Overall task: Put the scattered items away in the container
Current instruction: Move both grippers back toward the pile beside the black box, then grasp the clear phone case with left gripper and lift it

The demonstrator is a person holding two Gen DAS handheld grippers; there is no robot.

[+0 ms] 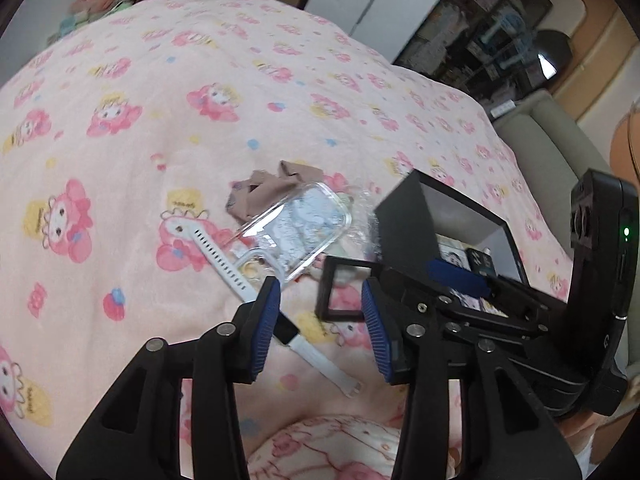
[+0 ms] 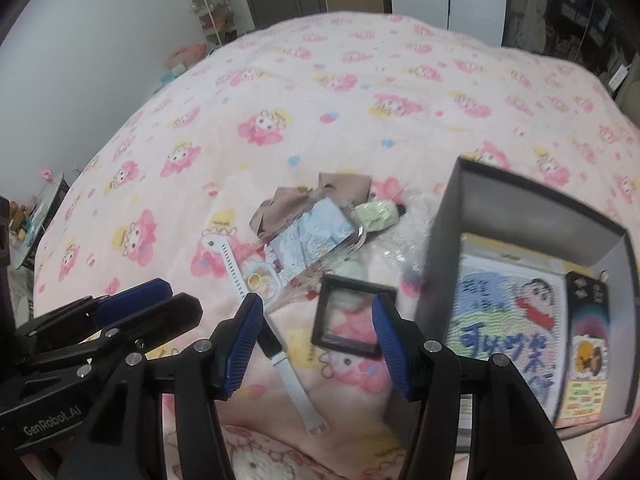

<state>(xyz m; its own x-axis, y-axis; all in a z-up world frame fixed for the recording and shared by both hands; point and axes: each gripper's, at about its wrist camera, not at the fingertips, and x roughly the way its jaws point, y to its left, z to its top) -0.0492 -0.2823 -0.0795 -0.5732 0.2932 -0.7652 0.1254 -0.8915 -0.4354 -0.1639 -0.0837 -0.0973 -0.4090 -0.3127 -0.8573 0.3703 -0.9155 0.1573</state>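
Note:
A white smartwatch (image 1: 240, 276) lies on the pink bedspread, also in the right wrist view (image 2: 276, 344). Beside it lie a clear phone case (image 1: 304, 228) (image 2: 316, 236), a brown cloth (image 1: 272, 188) (image 2: 320, 192), a small black square frame (image 1: 344, 292) (image 2: 352, 312) and a green pouch (image 2: 380, 212). The dark open box (image 1: 404, 216) (image 2: 444, 240) stands to the right, holding a cartoon picture (image 2: 508, 312) and cards. My left gripper (image 1: 320, 304) is open and empty above the watch and frame. My right gripper (image 2: 318, 320) is open and empty over the frame.
The pink cartoon-print bedspread (image 1: 160, 80) covers the whole bed. Crinkled clear plastic (image 2: 404, 244) lies by the box. The left gripper's body (image 2: 100, 320) shows at the left of the right wrist view. Shelves and a wardrobe stand beyond the bed.

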